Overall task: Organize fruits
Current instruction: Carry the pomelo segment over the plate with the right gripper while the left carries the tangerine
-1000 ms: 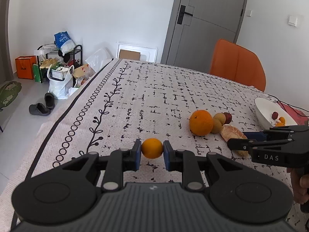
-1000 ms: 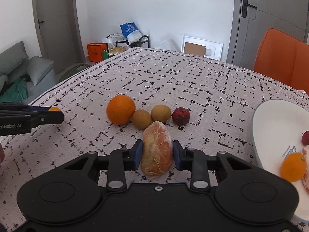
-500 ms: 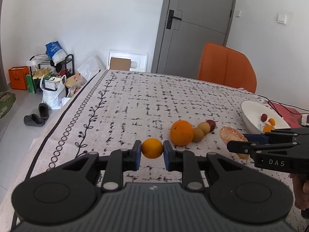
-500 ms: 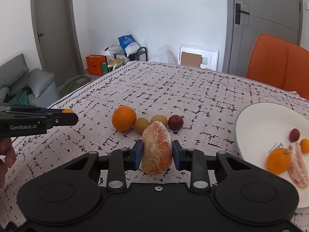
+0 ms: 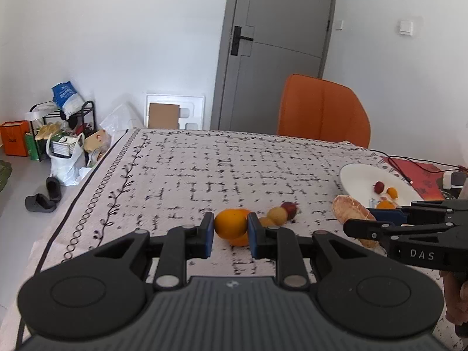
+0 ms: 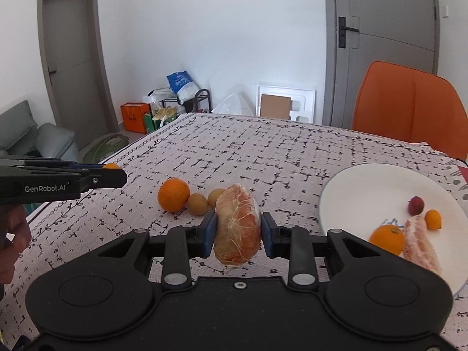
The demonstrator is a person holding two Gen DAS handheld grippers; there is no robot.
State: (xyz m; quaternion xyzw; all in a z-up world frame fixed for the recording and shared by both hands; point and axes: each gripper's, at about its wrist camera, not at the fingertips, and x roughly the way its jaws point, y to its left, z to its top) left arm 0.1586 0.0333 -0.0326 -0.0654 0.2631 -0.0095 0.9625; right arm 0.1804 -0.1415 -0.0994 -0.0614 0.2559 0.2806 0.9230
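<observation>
My left gripper point(image 5: 229, 231) is shut on a small orange point(image 5: 230, 224), held above the table. It also shows in the right wrist view point(image 6: 109, 172) at the left. My right gripper point(image 6: 237, 231) is shut on a peeled grapefruit piece point(image 6: 237, 228), lifted off the cloth; it shows in the left wrist view point(image 5: 355, 218) too. On the table lie a big orange point(image 6: 173, 194), two brown round fruits point(image 6: 197, 204) and a red fruit point(image 5: 289, 209). A white plate point(image 6: 365, 187) at the right holds an orange, a grapefruit piece, a small orange and a red fruit.
The patterned tablecloth point(image 5: 204, 169) covers the table. An orange chair point(image 5: 323, 111) stands at the far side. A red mat with cables point(image 5: 421, 175) lies beyond the plate. Bags, a rack and slippers point(image 5: 44, 199) are on the floor at the left.
Both grippers have risen and swung right with their fruits held. The plate has come closer in the right wrist view. The left gripper's orange now lines up over the big orange.
</observation>
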